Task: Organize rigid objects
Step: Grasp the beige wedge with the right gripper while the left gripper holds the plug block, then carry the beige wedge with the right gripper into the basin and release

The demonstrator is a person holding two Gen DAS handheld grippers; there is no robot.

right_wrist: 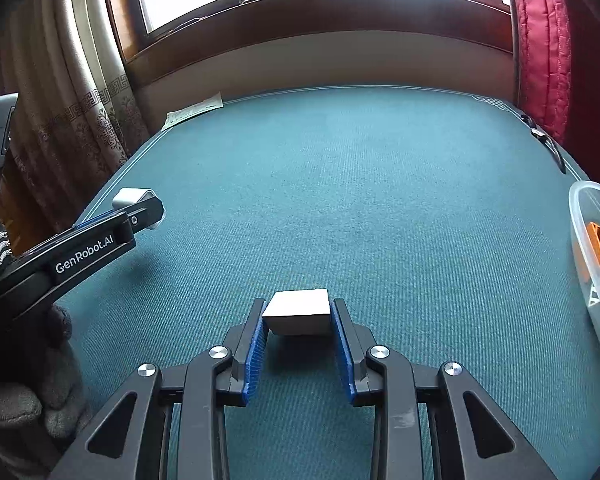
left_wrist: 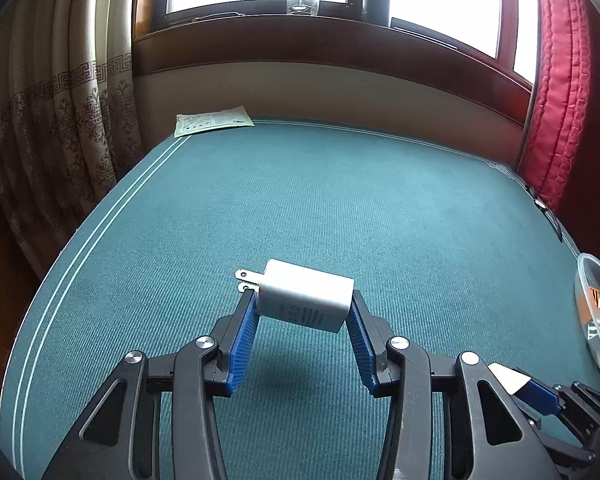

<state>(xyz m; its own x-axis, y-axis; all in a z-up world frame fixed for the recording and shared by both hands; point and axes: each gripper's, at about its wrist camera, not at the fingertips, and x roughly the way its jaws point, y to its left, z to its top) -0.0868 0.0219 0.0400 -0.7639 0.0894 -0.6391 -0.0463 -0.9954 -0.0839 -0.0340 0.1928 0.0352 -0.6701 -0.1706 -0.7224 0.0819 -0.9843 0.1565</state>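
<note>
White plastic fills both my grips: my left gripper (left_wrist: 305,300) pinches one charger plug (left_wrist: 306,296) by its sides, two prongs pointing left, and my right gripper (right_wrist: 297,314) is clamped on one small white block (right_wrist: 297,311). Both hang above the green table mat (left_wrist: 340,200). To the right I see one clear container (right_wrist: 592,264); farther off, one paper sheet (left_wrist: 212,120), then two vessels on the windowsill (left_wrist: 260,28).
</note>
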